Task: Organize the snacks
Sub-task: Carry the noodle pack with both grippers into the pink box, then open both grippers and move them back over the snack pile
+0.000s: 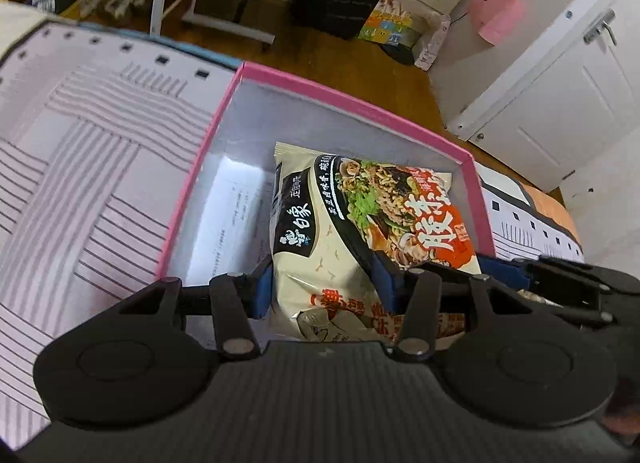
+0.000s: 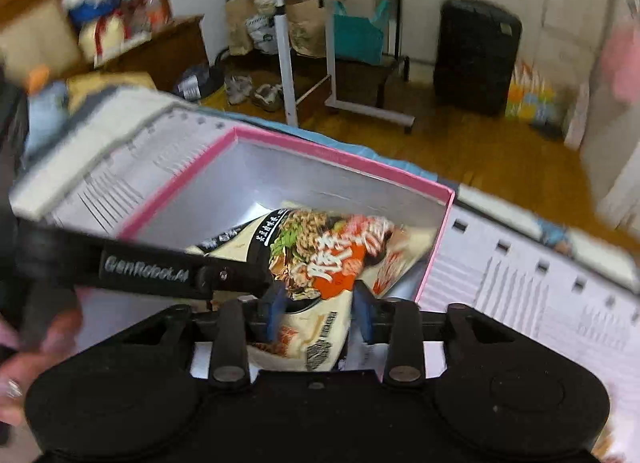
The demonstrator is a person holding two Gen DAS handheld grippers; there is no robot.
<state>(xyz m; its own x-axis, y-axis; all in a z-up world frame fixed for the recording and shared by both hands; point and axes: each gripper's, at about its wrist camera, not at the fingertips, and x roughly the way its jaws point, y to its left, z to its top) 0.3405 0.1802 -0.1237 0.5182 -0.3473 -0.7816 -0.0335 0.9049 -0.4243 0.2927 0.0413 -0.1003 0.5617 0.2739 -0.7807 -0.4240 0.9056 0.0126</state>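
A cream and orange instant noodle packet (image 1: 320, 223) lies slanted inside a pink-rimmed box (image 1: 352, 103) with a silver lining. My left gripper (image 1: 324, 285) is shut on the packet's near end, its blue pads pressing both sides. The right gripper's fingers (image 1: 560, 279) show just to the right, at the packet's near right corner. In the right wrist view the same packet (image 2: 320, 259) fills the gap of my right gripper (image 2: 320, 303), whose pads touch its crumpled near end above the box (image 2: 340, 155). One of the left gripper's fingers (image 2: 224, 277) crosses in from the left beside it.
The box sits on a bed with a pink-striped sheet (image 1: 80, 183); a printed paper (image 1: 232, 215) lies in the box bottom. Beyond the bed are wood floor, a white rolling table (image 2: 288, 63), a black suitcase (image 2: 476, 55) and white cupboard doors (image 1: 560, 103). A hand (image 2: 36, 347) shows at left.
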